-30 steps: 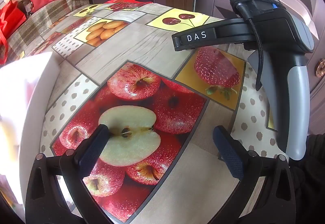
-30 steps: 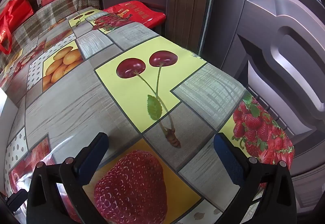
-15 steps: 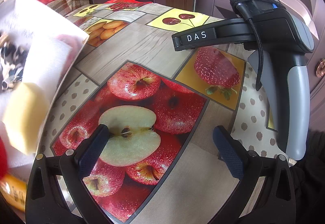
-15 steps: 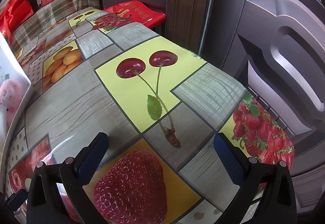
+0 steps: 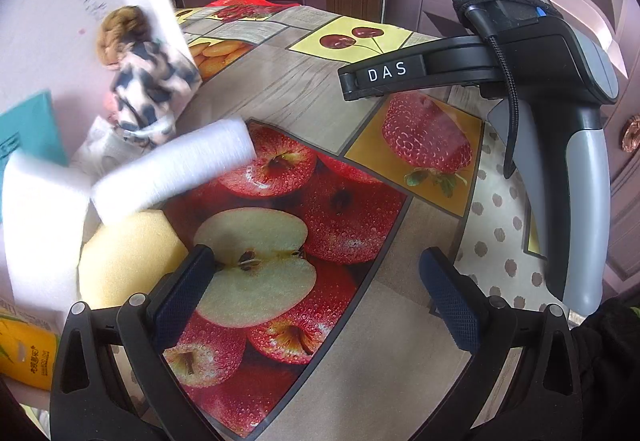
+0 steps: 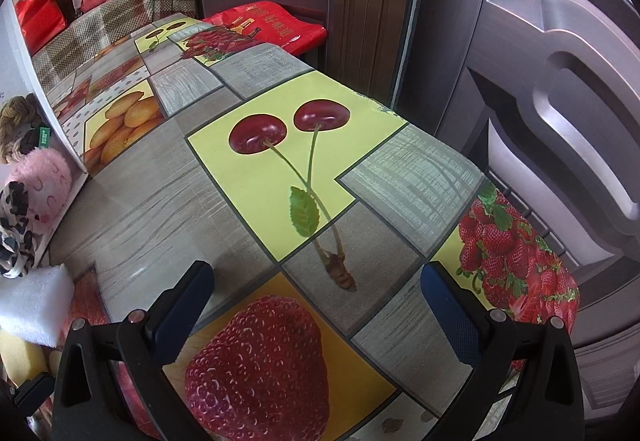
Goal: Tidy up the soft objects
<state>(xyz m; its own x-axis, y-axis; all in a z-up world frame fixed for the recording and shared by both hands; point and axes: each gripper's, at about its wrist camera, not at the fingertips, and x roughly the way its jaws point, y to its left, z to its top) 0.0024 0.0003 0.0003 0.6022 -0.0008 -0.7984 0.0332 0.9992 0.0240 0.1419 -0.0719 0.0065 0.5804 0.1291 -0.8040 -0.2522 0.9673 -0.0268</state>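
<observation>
The left gripper (image 5: 316, 281) stands wide open and holds nothing. The right gripper (image 6: 320, 301) is equally wide and empty. The soft things lie in a blurred heap left of the left jaws: a white foam roll (image 5: 172, 165), a yellow sponge (image 5: 128, 253) touching the left finger, a spotted cloth (image 5: 152, 89) and a white box (image 5: 60, 1) tipped over them. From the right wrist the pink plush (image 6: 42, 185) and foam show far to the left.

The blur suggests the heap is unsettled, so closing now risks pinching two things together or knocking the roll along the table (image 5: 280, 93). The sponge will likely squash and slip if gripped at its edge.
</observation>
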